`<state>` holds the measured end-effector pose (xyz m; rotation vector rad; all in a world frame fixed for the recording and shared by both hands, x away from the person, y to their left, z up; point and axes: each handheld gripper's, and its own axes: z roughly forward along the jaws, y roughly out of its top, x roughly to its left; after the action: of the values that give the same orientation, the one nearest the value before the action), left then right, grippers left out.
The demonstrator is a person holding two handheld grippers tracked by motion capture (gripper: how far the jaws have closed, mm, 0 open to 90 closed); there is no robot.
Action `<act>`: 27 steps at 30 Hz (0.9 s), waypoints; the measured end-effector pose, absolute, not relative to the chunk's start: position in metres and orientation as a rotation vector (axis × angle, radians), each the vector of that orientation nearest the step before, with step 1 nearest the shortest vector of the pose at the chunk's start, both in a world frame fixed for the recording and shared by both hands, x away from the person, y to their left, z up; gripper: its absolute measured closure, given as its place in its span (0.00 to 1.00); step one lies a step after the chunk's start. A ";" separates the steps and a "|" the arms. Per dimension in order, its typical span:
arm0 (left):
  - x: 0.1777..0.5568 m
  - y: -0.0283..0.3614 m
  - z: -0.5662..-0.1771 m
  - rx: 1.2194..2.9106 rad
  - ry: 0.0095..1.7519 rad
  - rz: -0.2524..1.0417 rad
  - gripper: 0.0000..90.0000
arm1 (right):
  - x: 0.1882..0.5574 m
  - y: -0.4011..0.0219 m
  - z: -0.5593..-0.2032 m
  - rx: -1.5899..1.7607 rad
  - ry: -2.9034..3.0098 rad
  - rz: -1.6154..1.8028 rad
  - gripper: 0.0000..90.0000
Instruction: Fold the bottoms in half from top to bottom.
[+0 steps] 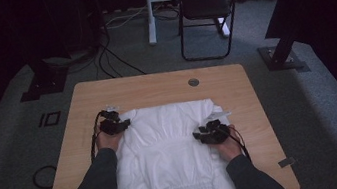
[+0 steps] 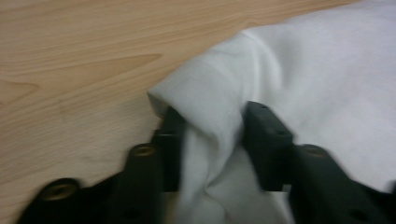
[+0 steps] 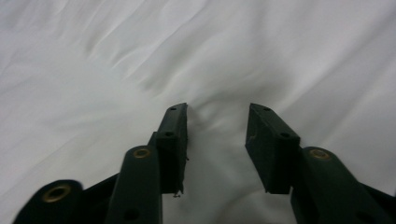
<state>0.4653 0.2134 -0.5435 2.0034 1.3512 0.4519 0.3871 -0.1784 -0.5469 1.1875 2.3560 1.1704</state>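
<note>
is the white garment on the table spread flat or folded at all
Partly folded. The white garment lies mostly flat on the table, but its left edge is bunched into a fold between the left gripper jaws.

So the garment (image 1: 169,150) lies flat on the tabletop (image 1: 155,84), pretty much centred between the left and right edges and running from about mid-depth to the near edge, where its gathered end sits. The left tool (image 1: 113,125) is at the garment's far-left corner, a fold of cloth between its jaws. The right tool (image 1: 211,133) sits on the garment's right side, nearer the right edge. There's a small round hole (image 1: 193,82) near the far edge. A chair (image 1: 206,5) stands on the floor behind the tabletop.
</note>
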 end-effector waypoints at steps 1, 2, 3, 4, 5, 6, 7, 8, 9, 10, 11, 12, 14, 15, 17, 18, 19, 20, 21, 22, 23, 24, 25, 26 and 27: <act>0.465 0.214 -0.543 2.001 1.352 0.443 0.78 | 0.392 -0.182 -0.539 1.198 2.309 1.154 0.60; 0.465 0.214 -0.543 2.003 1.349 0.442 0.80 | 0.398 -0.186 -0.531 1.219 2.264 1.159 0.57; 0.465 0.214 -0.544 2.003 1.347 0.441 0.80 | 0.405 -0.191 -0.522 1.243 2.221 1.173 0.54; 0.465 0.214 -0.544 2.003 1.346 0.442 0.80 | 0.415 -0.196 -0.515 1.265 2.183 1.166 0.49; 0.465 0.214 -0.544 2.002 1.347 0.443 0.80 | 0.427 -0.200 -0.510 1.303 2.161 1.145 0.45; 0.465 0.214 -0.544 2.001 1.347 0.442 0.80 | 0.439 -0.203 -0.507 1.349 2.142 1.134 0.42; 0.465 0.214 -0.544 2.001 1.347 0.442 0.80 | 0.451 -0.206 -0.506 1.392 2.126 1.123 0.38; 0.465 0.214 -0.544 2.001 1.346 0.441 0.80 | 0.463 -0.209 -0.507 1.433 2.108 1.102 0.35; 0.465 0.214 -0.544 1.998 1.345 0.439 0.80 | 0.472 -0.211 -0.509 1.466 2.090 1.083 0.35; 0.465 0.214 -0.544 1.996 1.344 0.437 0.80 | 0.481 -0.212 -0.513 1.503 2.082 1.067 0.33; 0.465 0.215 -0.544 1.998 1.341 0.437 0.80 | 0.489 -0.212 -0.517 1.533 2.080 1.056 0.31; 0.465 0.215 -0.544 1.997 1.339 0.436 0.80 | 0.495 -0.212 -0.522 1.561 2.088 1.038 0.30; 0.465 0.215 -0.544 1.995 1.341 0.435 0.80 | 0.502 -0.210 -0.532 1.588 2.116 0.986 0.30; 0.465 0.215 -0.544 1.995 1.341 0.436 0.80 | 0.503 -0.208 -0.535 1.587 2.127 0.952 0.30; 0.466 0.215 -0.544 1.994 1.345 0.436 0.80 | 0.504 -0.203 -0.541 1.592 2.158 0.901 0.31; 0.466 0.214 -0.544 1.996 1.349 0.436 0.80 | 0.503 -0.201 -0.543 1.592 2.172 0.861 0.32; 0.466 0.214 -0.544 1.995 1.356 0.435 0.80 | 0.502 -0.198 -0.544 1.566 2.174 0.841 0.33; 0.466 0.214 -0.544 1.992 1.361 0.431 0.80 | 0.500 -0.195 -0.544 1.547 2.178 0.822 0.37; 0.466 0.214 -0.543 1.989 1.364 0.420 0.82 | 0.499 -0.194 -0.544 1.538 2.184 0.829 0.44; 0.466 0.214 -0.543 1.982 1.369 0.412 0.84 | 0.497 -0.193 -0.543 1.524 2.199 0.842 0.54; 0.466 0.214 -0.543 1.974 1.374 0.406 0.86 | 0.496 -0.192 -0.542 1.510 2.220 0.854 0.68; 0.465 0.214 -0.543 1.974 1.375 0.403 0.88 | 0.496 -0.191 -0.540 1.507 2.253 0.868 0.81; 0.465 0.215 -0.542 1.974 1.375 0.403 0.90 | 0.496 -0.191 -0.540 1.516 2.273 0.880 0.87; 0.465 0.215 -0.540 1.968 1.374 0.402 0.91 | 0.496 -0.191 -0.539 1.518 2.277 0.881 0.90; 0.464 0.216 -0.537 1.954 1.365 0.412 0.92 | 0.495 -0.192 -0.538 1.513 2.275 0.884 0.91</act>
<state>0.4636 0.2162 -0.5369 1.9538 1.3654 0.4116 0.4954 -0.1920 -0.5378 1.5127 2.2745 0.8839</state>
